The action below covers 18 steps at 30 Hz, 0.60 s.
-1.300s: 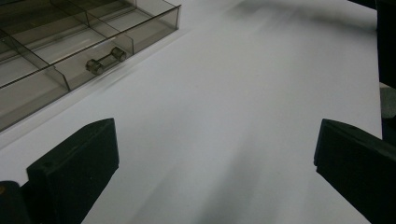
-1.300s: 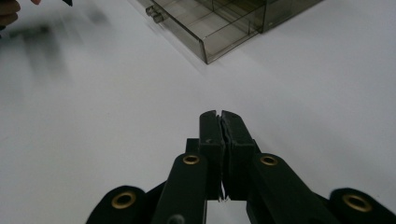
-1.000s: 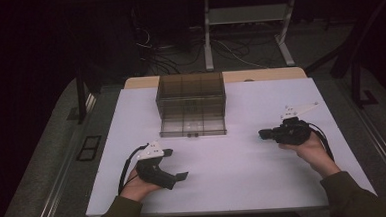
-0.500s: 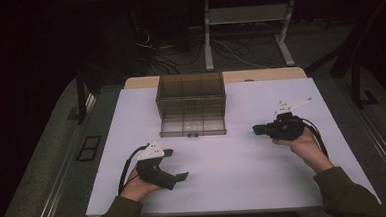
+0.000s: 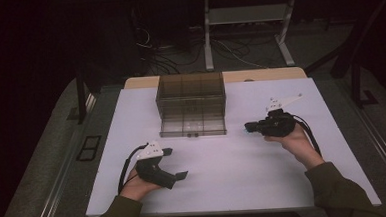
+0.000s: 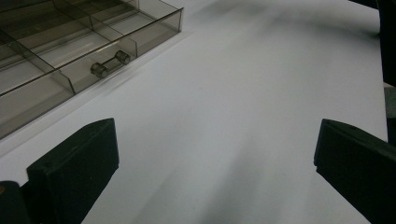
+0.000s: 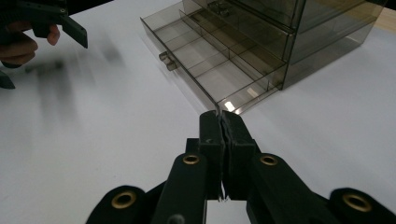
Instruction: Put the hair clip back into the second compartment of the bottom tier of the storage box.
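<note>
Since a second ago my right tongs [image 5: 248, 127] have slid left across the table [image 5: 265, 180], closer to the drawer box [image 5: 191, 102]; my left tongs [image 5: 175, 164] have kept their spot near the front edge. That white table carries it all. At its far middle stands the smoky clear box, its bottom drawer [image 7: 211, 65] pulled out toward me, split into compartments, with a small bar handle [image 6: 110, 63] on its front. In the right gripper view the drawer's near corner lies just ahead of my jaw tips, and I cannot tell whether they touch it. The right tongs lie level in my right hand [image 5: 294, 142], pointing left at the drawer, jaws pressed together with nothing but a thin sliver of something pale between them that I cannot make out. The left tongs sit in my left hand [image 5: 137, 184], well apart from the box, jaws spread wide over bare table, holding nothing. From the left gripper view the handle shows up at the upper left, beyond the left jaw.
</note>
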Motion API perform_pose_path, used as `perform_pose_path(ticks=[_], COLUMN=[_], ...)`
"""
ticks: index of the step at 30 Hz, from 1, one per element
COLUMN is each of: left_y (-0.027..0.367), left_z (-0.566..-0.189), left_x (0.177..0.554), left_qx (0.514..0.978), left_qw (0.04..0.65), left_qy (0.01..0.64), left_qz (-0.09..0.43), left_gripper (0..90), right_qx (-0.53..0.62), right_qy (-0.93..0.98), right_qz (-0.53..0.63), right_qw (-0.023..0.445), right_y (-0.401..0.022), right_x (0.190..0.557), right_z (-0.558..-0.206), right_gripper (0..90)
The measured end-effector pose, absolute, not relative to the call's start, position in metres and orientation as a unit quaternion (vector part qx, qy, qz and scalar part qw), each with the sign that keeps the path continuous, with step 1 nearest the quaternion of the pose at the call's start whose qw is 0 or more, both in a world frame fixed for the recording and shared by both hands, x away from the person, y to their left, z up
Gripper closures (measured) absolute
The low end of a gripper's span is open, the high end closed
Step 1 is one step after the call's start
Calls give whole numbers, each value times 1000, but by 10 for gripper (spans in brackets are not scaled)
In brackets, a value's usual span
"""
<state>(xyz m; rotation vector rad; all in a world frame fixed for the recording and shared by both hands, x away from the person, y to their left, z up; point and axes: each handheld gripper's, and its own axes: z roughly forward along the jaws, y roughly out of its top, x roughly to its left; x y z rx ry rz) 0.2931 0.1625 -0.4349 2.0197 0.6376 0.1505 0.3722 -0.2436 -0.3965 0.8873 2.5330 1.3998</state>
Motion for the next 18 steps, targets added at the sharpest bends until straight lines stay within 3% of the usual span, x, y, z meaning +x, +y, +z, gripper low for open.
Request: perform_pose_path(ticks=[18], left_y=[161], left_z=[-436], left_x=[293], left_qx=[832], left_qw=[490], left_qy=[253], left_qz=[60], left_gripper=[0], right_qx=[279], right_qy=[838], right_qz=[466], right_qw=[44], right_y=[-212], right_x=[389], right_z=[-398], right_gripper=[864])
